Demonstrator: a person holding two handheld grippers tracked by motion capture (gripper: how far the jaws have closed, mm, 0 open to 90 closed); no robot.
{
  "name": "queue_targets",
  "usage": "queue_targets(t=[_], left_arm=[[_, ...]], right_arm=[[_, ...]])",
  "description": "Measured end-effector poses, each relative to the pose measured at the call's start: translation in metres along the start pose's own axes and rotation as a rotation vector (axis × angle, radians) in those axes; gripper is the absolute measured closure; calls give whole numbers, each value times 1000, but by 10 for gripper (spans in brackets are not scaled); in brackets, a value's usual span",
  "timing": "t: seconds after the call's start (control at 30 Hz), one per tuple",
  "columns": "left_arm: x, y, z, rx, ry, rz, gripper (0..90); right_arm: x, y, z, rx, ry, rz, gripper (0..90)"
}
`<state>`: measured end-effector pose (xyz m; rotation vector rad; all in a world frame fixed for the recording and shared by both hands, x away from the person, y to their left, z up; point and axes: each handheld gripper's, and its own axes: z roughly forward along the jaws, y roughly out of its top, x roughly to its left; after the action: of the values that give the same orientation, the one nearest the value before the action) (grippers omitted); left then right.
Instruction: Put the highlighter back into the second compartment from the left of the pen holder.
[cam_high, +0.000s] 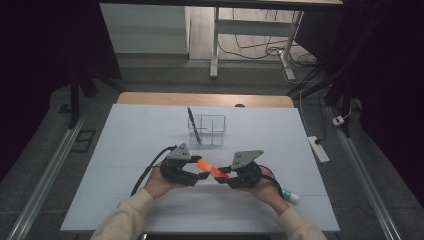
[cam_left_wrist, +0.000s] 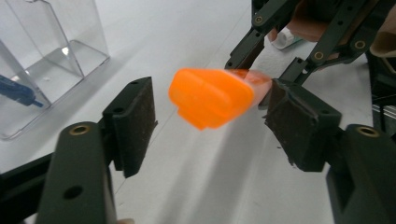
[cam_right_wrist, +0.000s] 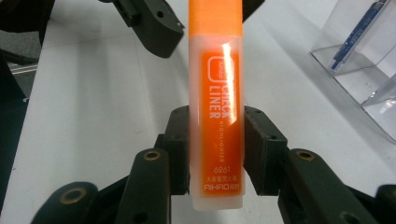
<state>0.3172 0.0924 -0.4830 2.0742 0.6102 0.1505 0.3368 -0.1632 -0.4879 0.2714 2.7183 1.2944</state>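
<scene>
While the right tongs (cam_right_wrist: 216, 140) pinched the orange highlighter (cam_right_wrist: 215, 107) mid-barrel above the desk (cam_high: 125, 150), the left tongs (cam_left_wrist: 210, 126) stood spread around its cap (cam_left_wrist: 211, 97), probably next to close and pull.

highlighter (cam_right_wrist: 216, 107): orange, white lettering | pen (cam_high: 193, 125): blue | organizer (cam_high: 212, 129): clear | table (cam_high: 125, 150): white | jaws: black

Left gripper (cam_high: 199, 174) fingers spread, right gripper (cam_high: 223, 180) fingers clamped
</scene>
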Motion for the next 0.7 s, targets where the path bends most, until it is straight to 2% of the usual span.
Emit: queue_targets(t=[0.17,0.3,0.53,0.7], left_arm=[[1,0,1,-4,-15,3,404],[-2,0,2,-2,-26,25,459],[-2,-1,4,-8,-36,28,466],[-1,-1,3,-18,-79,21,527]], right_arm=[[1,0,1,-5,17,-2,639],[1,0,1,-10,24,7,639],[1,-1,4,5,36,10,639],[3,-1,6,41,27,-24,638]])
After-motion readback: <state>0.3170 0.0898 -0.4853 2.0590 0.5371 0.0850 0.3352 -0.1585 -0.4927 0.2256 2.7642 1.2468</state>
